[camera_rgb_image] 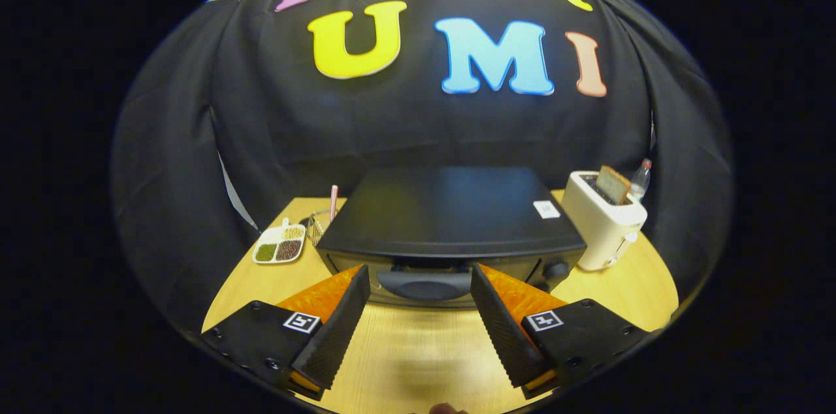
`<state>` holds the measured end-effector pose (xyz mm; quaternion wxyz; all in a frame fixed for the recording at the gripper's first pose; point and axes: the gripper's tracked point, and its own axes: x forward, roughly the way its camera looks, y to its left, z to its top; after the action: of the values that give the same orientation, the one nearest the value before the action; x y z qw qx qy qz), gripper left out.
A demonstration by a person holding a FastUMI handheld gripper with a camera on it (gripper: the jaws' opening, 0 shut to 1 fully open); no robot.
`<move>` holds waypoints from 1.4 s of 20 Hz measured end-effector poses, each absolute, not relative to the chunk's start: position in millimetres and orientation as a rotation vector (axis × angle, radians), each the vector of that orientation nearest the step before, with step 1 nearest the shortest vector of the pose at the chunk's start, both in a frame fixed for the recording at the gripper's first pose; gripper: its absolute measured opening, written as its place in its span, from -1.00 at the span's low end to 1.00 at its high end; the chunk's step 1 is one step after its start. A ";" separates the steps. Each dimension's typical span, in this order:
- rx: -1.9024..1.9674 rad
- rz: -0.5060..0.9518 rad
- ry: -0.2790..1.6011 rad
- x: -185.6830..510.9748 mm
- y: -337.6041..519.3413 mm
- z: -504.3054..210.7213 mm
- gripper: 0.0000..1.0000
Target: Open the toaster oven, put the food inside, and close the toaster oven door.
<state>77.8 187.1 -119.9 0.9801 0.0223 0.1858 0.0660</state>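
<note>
At the table's (pixel 418 342) near edge the gripper (pixel 420 286) hangs with fingers spread apart, empty, framing the handle (pixel 424 283) of the toaster oven (pixel 450 215) – door shut, standing mid-table – which fits either opening or just-closed; contents unseen

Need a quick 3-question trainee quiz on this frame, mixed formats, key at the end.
1. True or false: the toaster oven door is already open.
2. Multiple choice: what lies just ahead of the gripper, between its spread fingers? A) the door handle B) the white toaster C) the divided dish
3. Fill in: a slice of bread stands in the white ____ beside the oven, on the side of its knob.

Key: 1 false, the door is shut. 2 A, the fingers are open and hold nothing. 3 toaster.
</note>
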 end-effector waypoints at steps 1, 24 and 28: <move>0.040 0.123 0.334 72.8 180.4 -107.8 0.96; 0.082 -0.157 0.049 -46.8 -12.1 -31.3 0.96; 0.065 -0.134 0.049 -46.1 -3.6 -31.2 0.96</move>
<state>-46.1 -3.6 -31.2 0.9969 0.0324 0.0245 -0.0668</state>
